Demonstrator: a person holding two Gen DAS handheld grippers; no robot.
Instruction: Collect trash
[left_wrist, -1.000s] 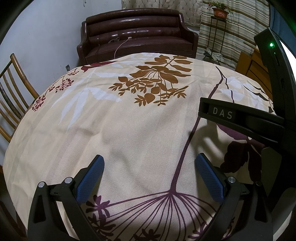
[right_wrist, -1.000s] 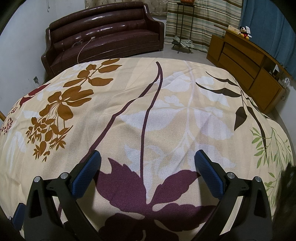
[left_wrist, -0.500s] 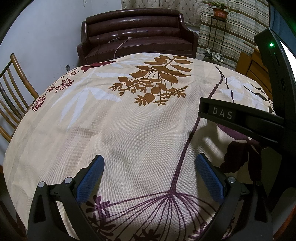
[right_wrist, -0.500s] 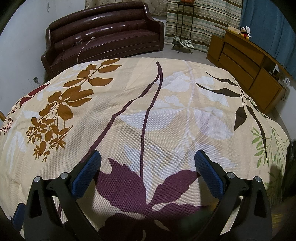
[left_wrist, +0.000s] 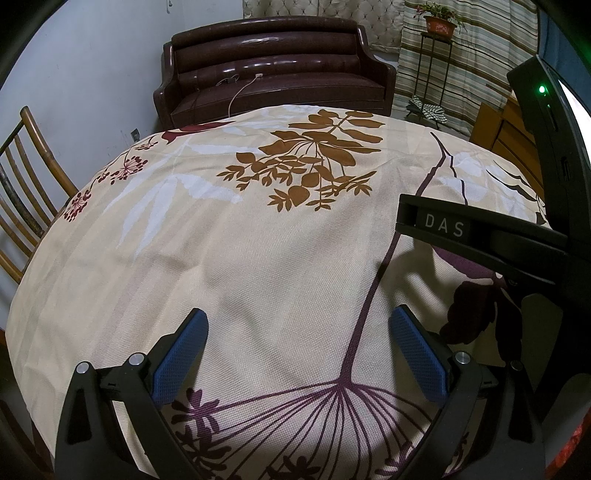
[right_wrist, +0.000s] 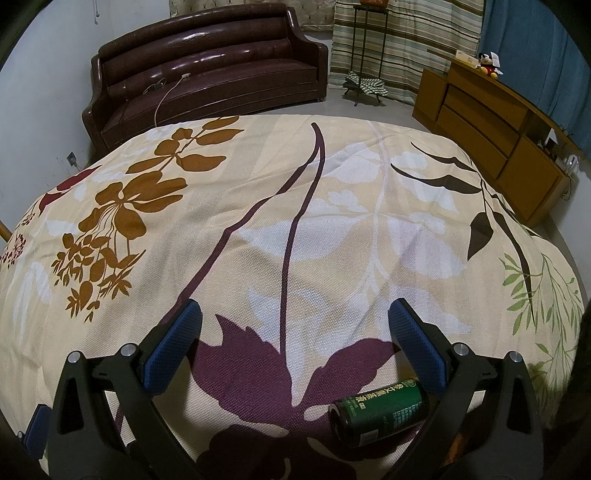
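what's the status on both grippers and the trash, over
Left gripper open, empty. Right gripper open, empty. Green can on its side on the tablecloth, beside the right finger. Nothing in the way.

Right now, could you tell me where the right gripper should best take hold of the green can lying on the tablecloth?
Grip the green can across its round body near mid-length. It lies on its side beside the right finger, so I'd bring the open right gripper down from above, fingers straddling its curved sides.

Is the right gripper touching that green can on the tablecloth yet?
Cannot tell. In the right wrist view the green can lies on its side beside the open right gripper, its far end tucked against or behind the right-hand finger; no clear gap or contact shows.
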